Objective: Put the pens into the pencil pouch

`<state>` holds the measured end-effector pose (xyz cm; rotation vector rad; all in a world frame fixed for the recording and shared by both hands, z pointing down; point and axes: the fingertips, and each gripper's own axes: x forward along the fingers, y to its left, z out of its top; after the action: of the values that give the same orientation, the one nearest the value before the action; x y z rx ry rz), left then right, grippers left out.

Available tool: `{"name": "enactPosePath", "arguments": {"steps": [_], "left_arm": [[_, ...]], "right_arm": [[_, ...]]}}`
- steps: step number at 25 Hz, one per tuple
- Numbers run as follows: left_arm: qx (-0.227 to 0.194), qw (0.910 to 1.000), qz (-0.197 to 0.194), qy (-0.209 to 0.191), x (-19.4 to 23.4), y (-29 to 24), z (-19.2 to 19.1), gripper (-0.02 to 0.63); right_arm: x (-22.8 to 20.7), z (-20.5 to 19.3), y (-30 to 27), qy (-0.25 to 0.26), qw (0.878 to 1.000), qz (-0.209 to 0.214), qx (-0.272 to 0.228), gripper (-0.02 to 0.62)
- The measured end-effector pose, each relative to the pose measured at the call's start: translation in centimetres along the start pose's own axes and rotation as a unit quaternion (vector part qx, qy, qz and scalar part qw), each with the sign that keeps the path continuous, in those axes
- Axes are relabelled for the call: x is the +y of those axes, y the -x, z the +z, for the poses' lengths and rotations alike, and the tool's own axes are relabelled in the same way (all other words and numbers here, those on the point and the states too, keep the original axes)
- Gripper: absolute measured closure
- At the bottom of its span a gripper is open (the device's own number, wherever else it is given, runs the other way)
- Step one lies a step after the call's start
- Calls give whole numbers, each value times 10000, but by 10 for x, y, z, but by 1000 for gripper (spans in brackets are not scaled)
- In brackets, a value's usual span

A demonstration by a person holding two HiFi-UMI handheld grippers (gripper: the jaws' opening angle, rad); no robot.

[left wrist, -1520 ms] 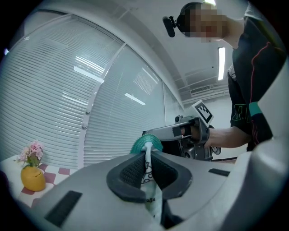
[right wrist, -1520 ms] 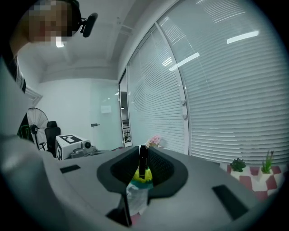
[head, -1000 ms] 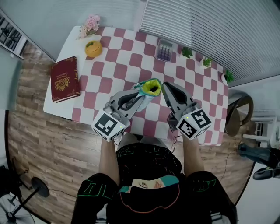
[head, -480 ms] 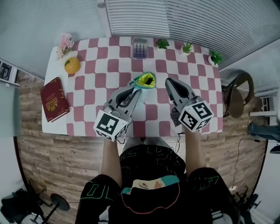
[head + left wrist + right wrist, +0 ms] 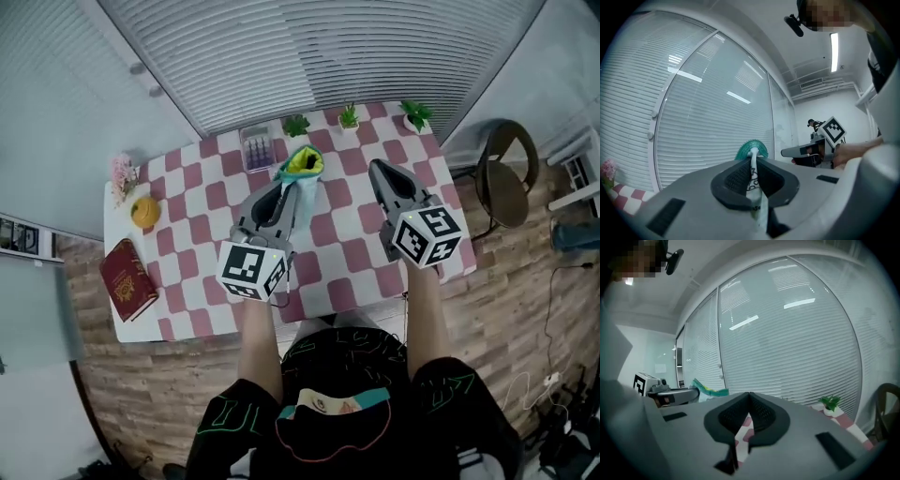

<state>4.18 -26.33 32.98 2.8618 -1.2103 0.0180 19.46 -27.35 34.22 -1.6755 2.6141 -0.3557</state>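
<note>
The pouch [image 5: 304, 163] looks soft, light and floppy, so a pinch on its fabric edge below the open mouth seems the surest hold. It hangs above the far half of the checked table [image 5: 349, 246]. The left gripper [image 5: 284, 197] has its jaws clamped on that fabric. The right gripper [image 5: 382, 172], over the table's right side, is closed on nothing. I see no pens.

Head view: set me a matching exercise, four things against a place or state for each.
Things:
1. pencil pouch
2. red book
3. calculator
4. right tongs

Places or states:
A. shut, with nothing between them
B. lying at the far edge of the table
C. clamped in the left tongs
D. lying by the table's near left corner

Pairs: 1-C, 2-D, 3-B, 4-A
</note>
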Motion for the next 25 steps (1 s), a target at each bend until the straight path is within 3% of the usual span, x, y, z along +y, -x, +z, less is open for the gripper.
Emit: {"name": "enactPosePath", "arguments": {"steps": [4,8,12,19,25], "left_arm": [[-111,9997,207,-13,-13,-28,23,590],[-134,9986,431,-284,-22,-51,40,591],[-255,9960,850,-144,-16,-67,53,592],[-390,9811,1894,8,-3,-64,64,594],[-538,9719,2287,-110,-2,-59,71,595]], "right_arm": [[-18,18,9,105,9998,-158,-89,594],[-34,39,14,237,9993,-275,-125,594],[-48,62,17,329,9982,-405,-304,594],[-72,82,36,468,9954,-589,-588,594],[-78,91,36,548,9955,-401,-662,594]]}}
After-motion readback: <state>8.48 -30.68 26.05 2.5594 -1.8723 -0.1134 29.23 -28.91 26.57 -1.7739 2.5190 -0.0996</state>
